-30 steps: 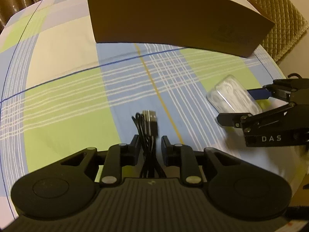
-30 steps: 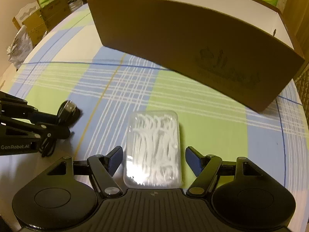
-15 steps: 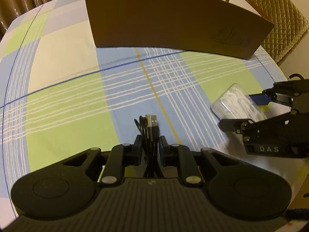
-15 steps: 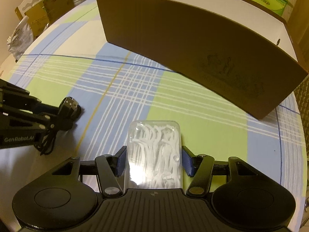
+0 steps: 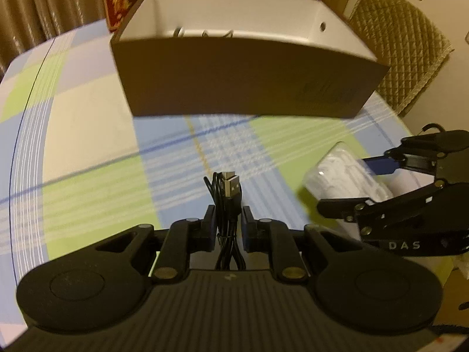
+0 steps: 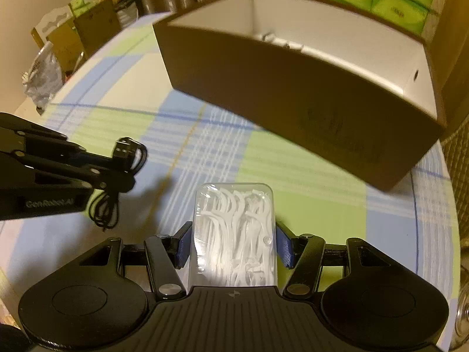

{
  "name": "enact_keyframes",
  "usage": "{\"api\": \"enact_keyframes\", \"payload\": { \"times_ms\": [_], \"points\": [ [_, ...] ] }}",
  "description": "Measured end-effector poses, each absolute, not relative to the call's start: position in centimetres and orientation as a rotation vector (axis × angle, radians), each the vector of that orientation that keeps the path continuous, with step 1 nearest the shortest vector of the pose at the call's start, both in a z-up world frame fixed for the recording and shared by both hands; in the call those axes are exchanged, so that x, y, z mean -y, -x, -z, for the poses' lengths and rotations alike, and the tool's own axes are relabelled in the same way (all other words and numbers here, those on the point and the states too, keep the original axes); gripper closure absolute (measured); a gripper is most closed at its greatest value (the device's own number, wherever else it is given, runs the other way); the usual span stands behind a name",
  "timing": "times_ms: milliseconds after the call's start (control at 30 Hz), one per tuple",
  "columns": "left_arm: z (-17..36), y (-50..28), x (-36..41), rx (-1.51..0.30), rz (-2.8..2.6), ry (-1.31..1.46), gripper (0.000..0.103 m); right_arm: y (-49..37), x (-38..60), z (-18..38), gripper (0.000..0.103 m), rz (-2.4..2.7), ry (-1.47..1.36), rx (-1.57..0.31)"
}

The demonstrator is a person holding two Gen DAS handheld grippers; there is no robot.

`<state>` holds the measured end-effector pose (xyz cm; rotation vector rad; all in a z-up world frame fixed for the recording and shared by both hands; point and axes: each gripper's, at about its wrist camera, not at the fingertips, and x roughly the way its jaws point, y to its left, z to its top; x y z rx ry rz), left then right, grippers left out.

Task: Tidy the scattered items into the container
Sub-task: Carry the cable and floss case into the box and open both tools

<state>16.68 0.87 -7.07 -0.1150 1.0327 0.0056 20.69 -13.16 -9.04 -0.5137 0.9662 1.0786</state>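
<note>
The left gripper is being kept closed on a bundled black USB cable, whose silver plug is projecting forward past the fingertips while the loops are trailing back toward the gripper body. In the right wrist view the same gripper is being seen from the side, with the cable pinched at its tip and the slack hanging clear above the tablecloth.

The right gripper is being kept closed on a clear plastic box of white dental floss picks, the blue pads being pressed against both long sides. In the left wrist view this box is being seen blurred, held in the right gripper.

The brown cardboard container is being shown open-topped on the checked cloth ahead of both grippers, white inside; small items within are being glimpsed but cannot be identified. Both held items are being kept outside it, well short of its near wall.
</note>
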Motion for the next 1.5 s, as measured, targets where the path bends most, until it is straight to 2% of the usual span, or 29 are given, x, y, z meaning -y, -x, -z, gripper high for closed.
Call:
{"api": "enact_keyframes", "payload": {
  "times_ms": [333,967,1500],
  "points": [
    [2.7,-18.8,-1.6,-0.922,0.008,0.108,0.090,-21.9,12.6,4.6,0.048,-1.141,0.414,-0.894],
    [-1.0,-22.1,-1.9,-0.822,0.004,0.038,0.090,-26.4,11.6,-0.9,0.048,-1.110,0.339,-0.769],
    [-2.6,-26.7,-2.1,-0.780,0.010,-0.002,0.090,-30.5,9.7,-2.1,0.048,-1.046,0.359,-0.706]
  ]
}}
